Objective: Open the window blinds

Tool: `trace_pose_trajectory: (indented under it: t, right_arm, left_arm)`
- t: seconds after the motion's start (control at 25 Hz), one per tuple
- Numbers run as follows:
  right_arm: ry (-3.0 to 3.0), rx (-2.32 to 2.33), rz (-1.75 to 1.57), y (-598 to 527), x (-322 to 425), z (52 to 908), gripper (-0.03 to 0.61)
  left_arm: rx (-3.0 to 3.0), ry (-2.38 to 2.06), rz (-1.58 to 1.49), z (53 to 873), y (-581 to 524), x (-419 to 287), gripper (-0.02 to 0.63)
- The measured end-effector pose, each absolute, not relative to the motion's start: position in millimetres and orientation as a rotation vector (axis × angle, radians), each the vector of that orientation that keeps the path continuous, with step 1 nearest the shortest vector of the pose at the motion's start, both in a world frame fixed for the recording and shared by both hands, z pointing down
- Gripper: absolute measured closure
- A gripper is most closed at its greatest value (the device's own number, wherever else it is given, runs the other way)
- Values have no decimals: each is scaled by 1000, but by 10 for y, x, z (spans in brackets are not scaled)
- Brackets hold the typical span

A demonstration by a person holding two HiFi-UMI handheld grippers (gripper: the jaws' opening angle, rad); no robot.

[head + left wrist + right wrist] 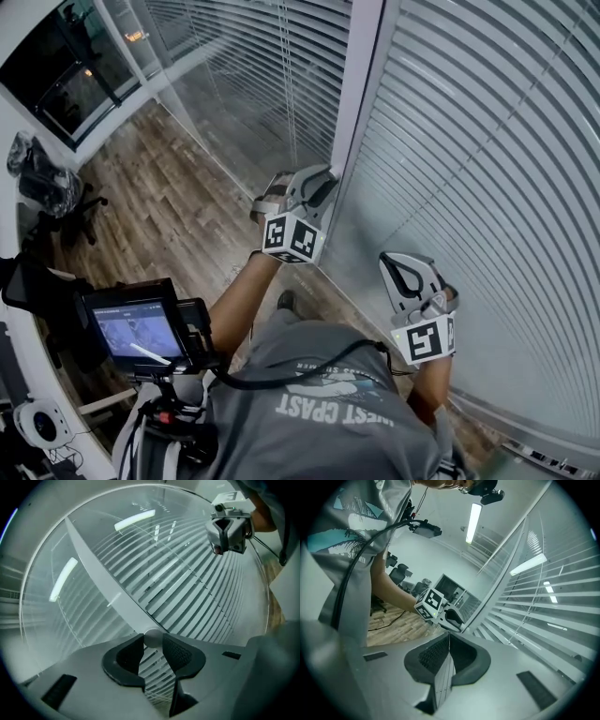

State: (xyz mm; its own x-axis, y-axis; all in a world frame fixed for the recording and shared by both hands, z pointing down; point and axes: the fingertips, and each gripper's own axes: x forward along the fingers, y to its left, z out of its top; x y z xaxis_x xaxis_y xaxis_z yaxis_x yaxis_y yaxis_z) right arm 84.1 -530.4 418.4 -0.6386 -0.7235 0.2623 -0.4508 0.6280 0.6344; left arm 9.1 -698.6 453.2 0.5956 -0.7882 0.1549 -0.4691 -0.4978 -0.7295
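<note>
White horizontal blinds (487, 169) cover the window on the right, their slats tilted nearly flat; they also fill the left gripper view (197, 592) and the right of the right gripper view (553, 597). My left gripper (323, 178) is up against the white window post (361, 94). Its pads are shut on the round white blind wand (152, 638). My right gripper (401, 264) hangs lower and to the right, close to the slats. Its pads (436, 653) meet with nothing between them. Each gripper shows in the other's view: the right gripper (224, 543), the left gripper (452, 618).
Left of the post is a glass partition (253, 84) with a second set of blinds behind it. Wooden floor (159, 187) lies below. An office chair (56, 192) stands at the far left. A screen on a rig (136, 333) hangs in front of the person's chest.
</note>
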Motion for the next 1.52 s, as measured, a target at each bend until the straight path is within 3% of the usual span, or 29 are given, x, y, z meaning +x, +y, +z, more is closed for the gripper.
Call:
trace_pose_trajectory:
  t: [0.12,0.28,0.4,0.84,1.32,1.52]
  right_arm:
    - [-2355,915,-730,-5294,850,4141,575]
    - [-2367,921,-732,-5285,844,4134,575]
    - [-2375,915,-719,-5281,824,4155,575]
    - [-2395,925,-693,-5315,833,4175,575]
    - [-2692,1051,-351,-5632,636,3941,575]
    - [-2746,1085,-273,-5806,630,3904,575]
  left_arm:
    - [-2449,1037,-450,4523,-6993,100,486]
    - [-3262,1070,417,4440,-7021,31,474]
    - [-3365,1072,623,4425,-7037,-11,471]
    - [-3317,1067,580,4429,-7055,-7,468]
    - [-2985,1081,168,4372,-6850,-230,471]
    - [-2797,1077,128,4202,-6718,-418,609]
